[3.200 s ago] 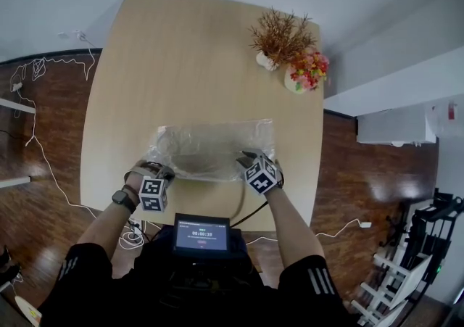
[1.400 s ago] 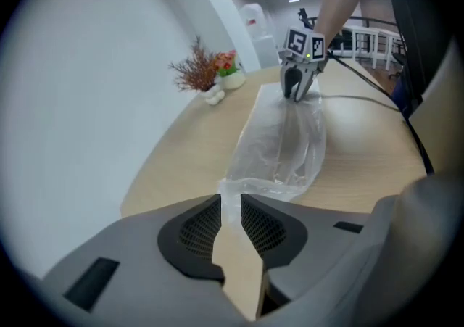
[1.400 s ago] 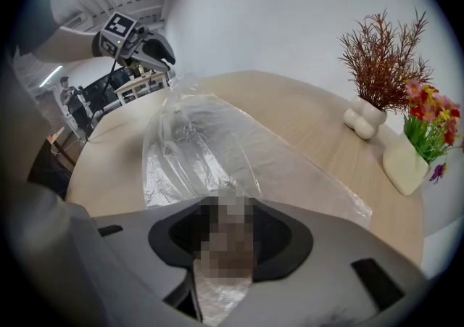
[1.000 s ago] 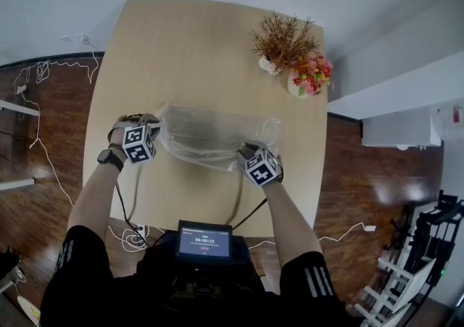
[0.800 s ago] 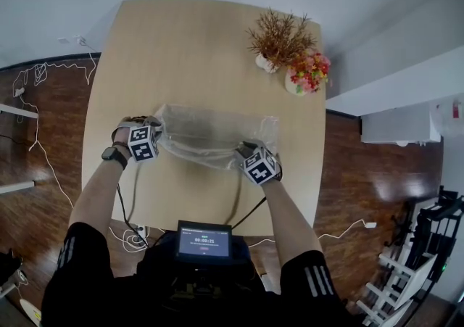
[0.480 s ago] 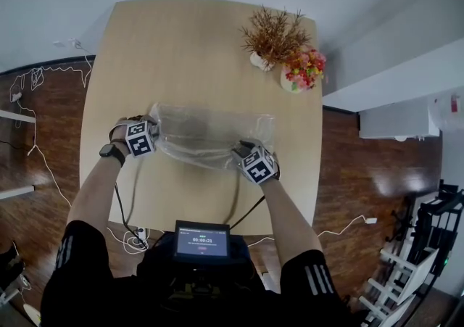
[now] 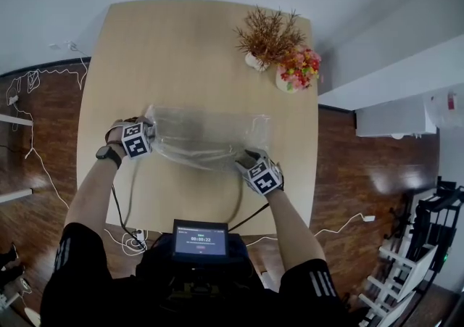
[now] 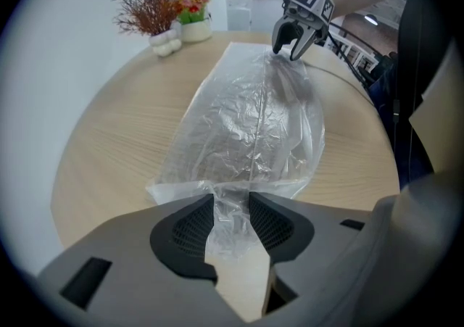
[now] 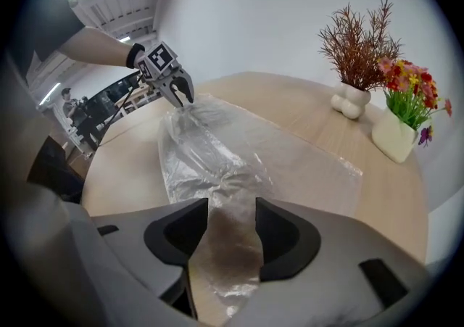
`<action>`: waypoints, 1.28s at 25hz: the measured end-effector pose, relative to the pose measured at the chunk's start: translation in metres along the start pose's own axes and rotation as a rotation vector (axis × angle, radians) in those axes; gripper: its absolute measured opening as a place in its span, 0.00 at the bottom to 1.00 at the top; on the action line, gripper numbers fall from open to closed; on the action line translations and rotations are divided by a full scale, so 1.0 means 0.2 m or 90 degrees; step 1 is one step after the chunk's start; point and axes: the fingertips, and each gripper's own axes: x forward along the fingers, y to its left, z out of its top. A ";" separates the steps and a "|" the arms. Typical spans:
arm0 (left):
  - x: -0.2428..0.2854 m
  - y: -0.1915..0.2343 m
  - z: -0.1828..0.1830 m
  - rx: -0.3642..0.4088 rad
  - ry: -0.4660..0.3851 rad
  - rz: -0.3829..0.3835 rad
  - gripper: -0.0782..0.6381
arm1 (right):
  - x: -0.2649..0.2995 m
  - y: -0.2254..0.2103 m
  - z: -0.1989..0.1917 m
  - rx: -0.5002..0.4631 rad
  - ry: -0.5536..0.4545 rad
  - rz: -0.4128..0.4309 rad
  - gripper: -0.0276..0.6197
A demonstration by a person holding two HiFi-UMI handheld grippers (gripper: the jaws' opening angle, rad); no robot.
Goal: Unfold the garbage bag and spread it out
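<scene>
The clear garbage bag [image 7: 206,133] lies spread flat on the wooden surface [image 7: 181,50], near the person; the left tongs [image 8: 232,202] are opening, the bag's left end loose between them; the right tongs [image 9: 232,209] are opening wide around its right end.

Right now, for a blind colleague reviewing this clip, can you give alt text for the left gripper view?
A clear garbage bag lies crumpled lengthwise on a wooden table, its near end between the opening jaws of the left gripper, its far end between the opening jaws of the right gripper. Two vases of plants stand at the table's far edge.
</scene>
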 end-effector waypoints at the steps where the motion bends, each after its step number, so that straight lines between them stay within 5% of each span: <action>1: 0.00 0.00 0.00 0.000 0.001 0.000 0.34 | 0.00 0.01 -0.03 0.000 0.008 0.002 0.42; 19: 0.01 0.01 0.00 0.013 0.014 0.006 0.34 | 0.02 0.01 -0.05 -0.020 0.016 -0.018 0.46; 27: 0.00 -0.02 -0.01 0.098 0.032 0.068 0.34 | -0.13 0.04 0.16 -0.047 -0.066 -0.053 0.46; 32: -0.13 -0.02 0.06 0.116 -0.010 0.115 0.34 | -0.17 0.07 0.16 -0.048 -0.067 -0.055 0.46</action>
